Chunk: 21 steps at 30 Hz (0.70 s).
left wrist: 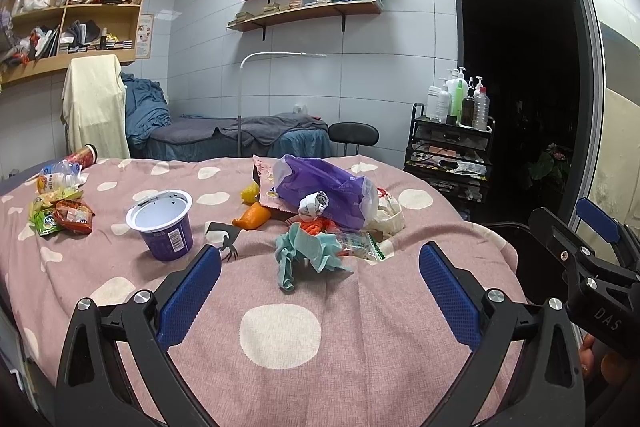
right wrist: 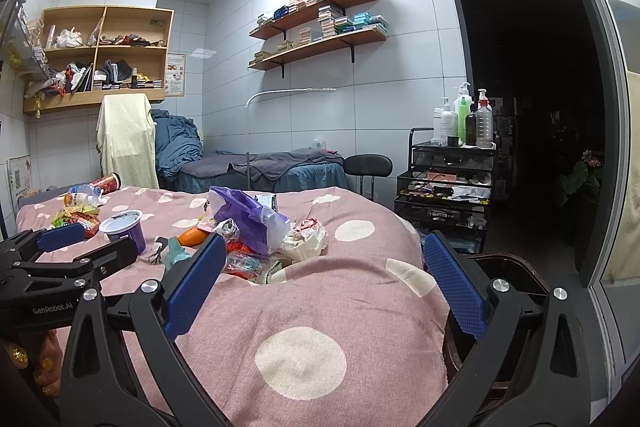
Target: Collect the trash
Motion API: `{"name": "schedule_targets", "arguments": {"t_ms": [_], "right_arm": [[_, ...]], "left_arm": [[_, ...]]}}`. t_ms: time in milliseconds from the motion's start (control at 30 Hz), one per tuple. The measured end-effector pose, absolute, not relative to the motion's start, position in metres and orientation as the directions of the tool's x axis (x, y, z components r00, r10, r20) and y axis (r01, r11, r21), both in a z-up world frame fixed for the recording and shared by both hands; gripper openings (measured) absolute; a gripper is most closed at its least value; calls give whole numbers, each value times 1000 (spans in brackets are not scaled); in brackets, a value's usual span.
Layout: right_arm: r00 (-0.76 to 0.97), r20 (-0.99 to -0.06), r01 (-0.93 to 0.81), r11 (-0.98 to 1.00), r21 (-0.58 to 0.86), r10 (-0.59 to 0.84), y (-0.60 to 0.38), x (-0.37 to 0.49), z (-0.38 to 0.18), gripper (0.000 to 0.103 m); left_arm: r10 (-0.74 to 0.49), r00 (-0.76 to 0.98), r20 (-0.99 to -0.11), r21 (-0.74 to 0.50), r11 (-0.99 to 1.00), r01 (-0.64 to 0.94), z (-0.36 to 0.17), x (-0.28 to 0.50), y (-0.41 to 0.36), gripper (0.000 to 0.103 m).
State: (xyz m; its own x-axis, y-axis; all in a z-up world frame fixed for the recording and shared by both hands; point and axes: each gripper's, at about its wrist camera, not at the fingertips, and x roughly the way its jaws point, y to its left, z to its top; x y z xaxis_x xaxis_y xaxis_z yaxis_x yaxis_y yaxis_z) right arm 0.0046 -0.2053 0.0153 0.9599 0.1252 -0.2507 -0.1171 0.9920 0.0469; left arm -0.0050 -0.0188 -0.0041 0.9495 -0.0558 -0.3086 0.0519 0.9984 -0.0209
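A bed covered in a pink quilt with large white spots [left wrist: 280,335] fills the lower half of both views, with trash scattered across it. The left gripper [left wrist: 320,291], black with blue textured pads, hovers low over the near edge of the quilt, its two fingers spread wide and holding nothing. Just ahead of it, between the lines of its fingers, lies a crumpled teal paper tissue [left wrist: 308,255]. Beyond the tissue is a heap: a purple plastic bag [left wrist: 324,187], a scrunched ball of printed paper [left wrist: 314,205] resting against it, an orange wrapper [left wrist: 252,217], a small yellow wad [left wrist: 251,191], a clear packet with a green edge [left wrist: 360,245] and a pale crumpled bag [left wrist: 386,215]. To the left of the heap, near the left finger's tip, a purple yogurt cup with a white rim [left wrist: 162,223] stands upright. Further left, well apart from the gripper, are red and green snack packets [left wrist: 60,215], a clear plastic bottle [left wrist: 60,177] lying on its side and a red paper cup [left wrist: 84,155] tipped over.

The right gripper [right wrist: 324,287] hangs over the bed's right side, fingers likewise wide apart and empty; the heap lies ahead of its left finger. A dark round bin [right wrist: 516,275] sits beside the bed, behind its right finger.
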Motion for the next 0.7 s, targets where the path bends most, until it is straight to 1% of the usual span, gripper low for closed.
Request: {"name": "schedule_targets", "arguments": {"t_ms": [700], "right_arm": [[956, -263, -121, 991, 57, 132, -205, 7, 15, 98]], "left_arm": [[-59, 947, -315, -26, 998, 53, -9, -5, -19, 98]]}}
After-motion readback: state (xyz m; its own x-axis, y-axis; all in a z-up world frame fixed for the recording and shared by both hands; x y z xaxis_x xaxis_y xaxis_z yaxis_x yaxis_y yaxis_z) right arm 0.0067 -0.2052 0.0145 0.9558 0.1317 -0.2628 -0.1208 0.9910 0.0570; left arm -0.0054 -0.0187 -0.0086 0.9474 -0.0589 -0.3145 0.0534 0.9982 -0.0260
